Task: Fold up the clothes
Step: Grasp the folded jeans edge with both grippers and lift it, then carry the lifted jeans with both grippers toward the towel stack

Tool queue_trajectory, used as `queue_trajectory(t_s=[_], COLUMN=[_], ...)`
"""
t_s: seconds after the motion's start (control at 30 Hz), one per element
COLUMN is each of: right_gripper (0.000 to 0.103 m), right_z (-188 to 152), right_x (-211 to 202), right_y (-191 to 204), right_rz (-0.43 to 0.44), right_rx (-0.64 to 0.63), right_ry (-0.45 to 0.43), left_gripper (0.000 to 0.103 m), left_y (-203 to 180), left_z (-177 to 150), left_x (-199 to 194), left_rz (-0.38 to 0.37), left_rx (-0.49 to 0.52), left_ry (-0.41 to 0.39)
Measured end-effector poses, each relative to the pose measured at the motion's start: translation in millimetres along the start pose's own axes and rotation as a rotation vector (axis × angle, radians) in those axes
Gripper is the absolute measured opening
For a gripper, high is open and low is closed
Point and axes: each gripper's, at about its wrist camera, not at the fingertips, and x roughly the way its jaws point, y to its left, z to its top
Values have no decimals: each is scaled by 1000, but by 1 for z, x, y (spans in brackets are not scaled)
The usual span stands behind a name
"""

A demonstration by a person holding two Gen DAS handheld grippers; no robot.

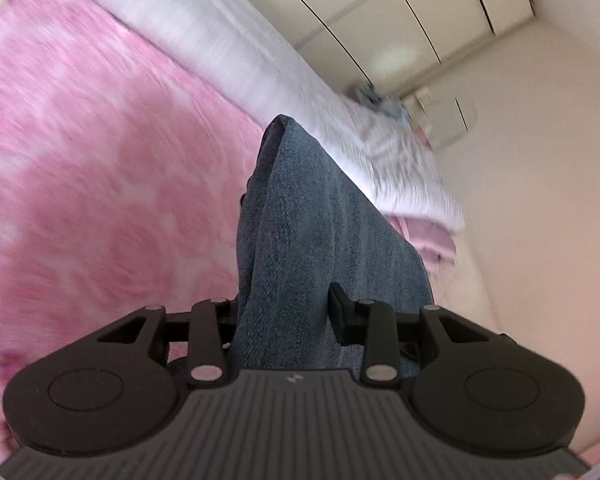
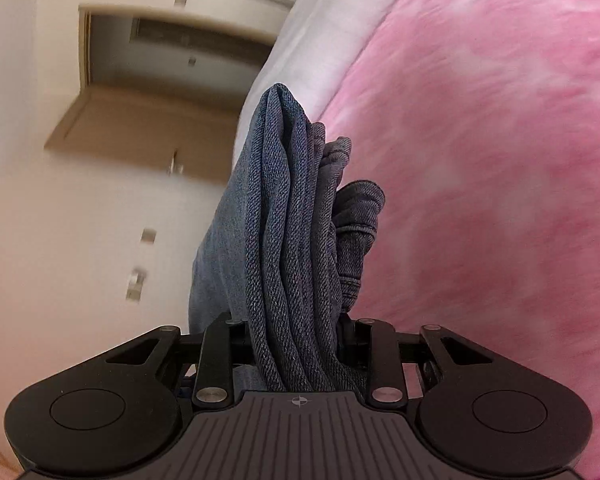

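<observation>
Both the left gripper (image 1: pixel 286 312) and right gripper (image 2: pixel 290 332) are clamping bunched jeans (image 1: pixel 300 220), carrying them stretched between them above the pink blanket (image 1: pixel 100 180).

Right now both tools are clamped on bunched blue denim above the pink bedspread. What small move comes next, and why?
Probably lower both tools together toward the fuzzy pink bedspread and lay the blue denim garment flat. The left tool and right tool each pinch gathered folds of it in the air, with the blurred bedding passing underneath, so nothing can be creased until it rests on the bed.
</observation>
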Motion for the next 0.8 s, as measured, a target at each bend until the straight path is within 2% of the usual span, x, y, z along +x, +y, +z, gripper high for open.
queue_trajectory(t_s=[0.17, 0.4, 0.6, 0.8], right_gripper=[30, 30, 30, 30], right_z=[-10, -52, -89, -109], right_x=[39, 94, 133, 173], right_y=[93, 202, 239, 256], right_rz=[5, -2, -21, -25], right_rx=[-31, 4, 64, 35], right_ry=[83, 120, 147, 248], left_gripper=[31, 31, 31, 31], left_y=[-15, -21, 8, 31], left_z=[35, 92, 108, 100], left_x=[-98, -209, -259, -302], left_rz=[28, 71, 99, 153], left_rx=[-62, -82, -127, -210], left_ry=[-61, -28, -22, -120])
